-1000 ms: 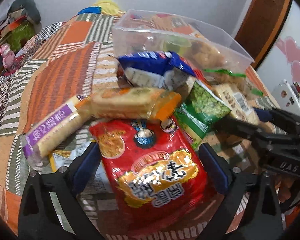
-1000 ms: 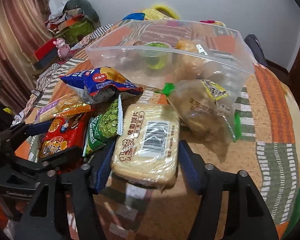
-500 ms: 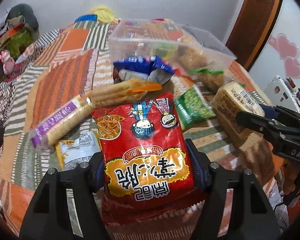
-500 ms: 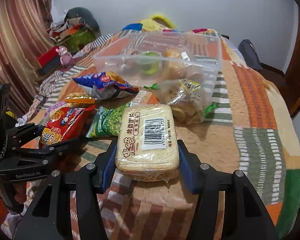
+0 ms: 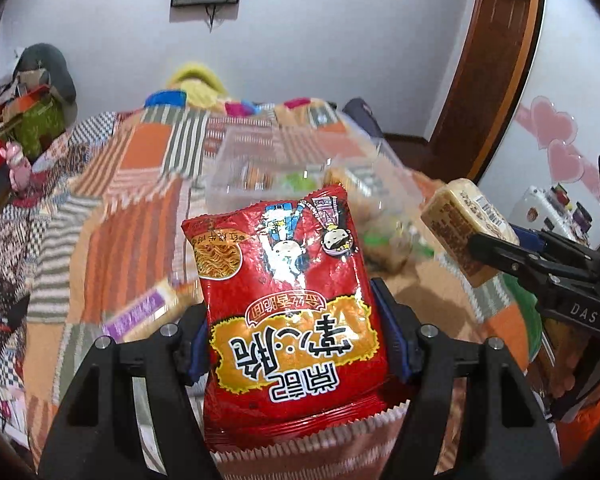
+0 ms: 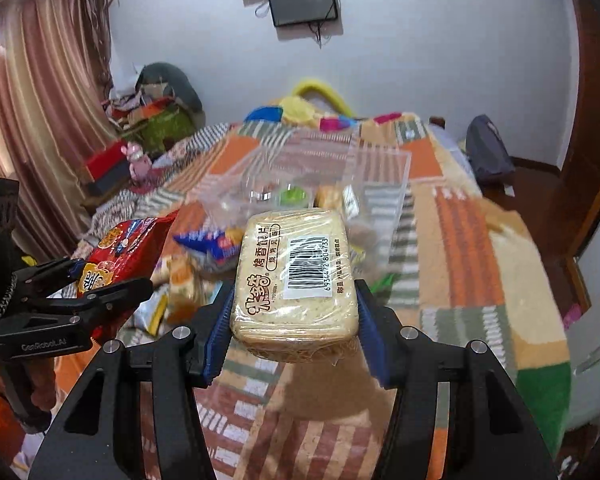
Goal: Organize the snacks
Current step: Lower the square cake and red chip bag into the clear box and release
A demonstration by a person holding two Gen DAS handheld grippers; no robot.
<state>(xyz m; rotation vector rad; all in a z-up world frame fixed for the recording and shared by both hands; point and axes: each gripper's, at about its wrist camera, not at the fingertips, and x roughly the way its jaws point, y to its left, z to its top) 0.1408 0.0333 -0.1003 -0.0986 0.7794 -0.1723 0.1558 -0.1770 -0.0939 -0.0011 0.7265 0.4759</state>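
My left gripper point(image 5: 290, 336) is shut on a red noodle snack bag point(image 5: 288, 292) and holds it up off the table; it also shows in the right wrist view point(image 6: 120, 252). My right gripper point(image 6: 294, 316) is shut on a pale wrapped cracker pack point(image 6: 296, 272) with a barcode, lifted above the table; the pack also shows in the left wrist view point(image 5: 468, 236). A clear plastic bin point(image 6: 312, 176) with a few snacks inside stands behind both, seen too in the left wrist view point(image 5: 296, 168).
Loose snacks lie on the patterned tablecloth point(image 6: 460, 248): a blue bag point(image 6: 216, 244), a purple-labelled wafer pack point(image 5: 144, 312), an orange pack point(image 6: 182, 284). Clutter sits at far left point(image 6: 156, 120). A wooden door point(image 5: 496, 60) stands at right.
Both grippers have risen from the table, lifting the red bag and the cracker pack into the air. The views now tilt up toward the wall and bin.
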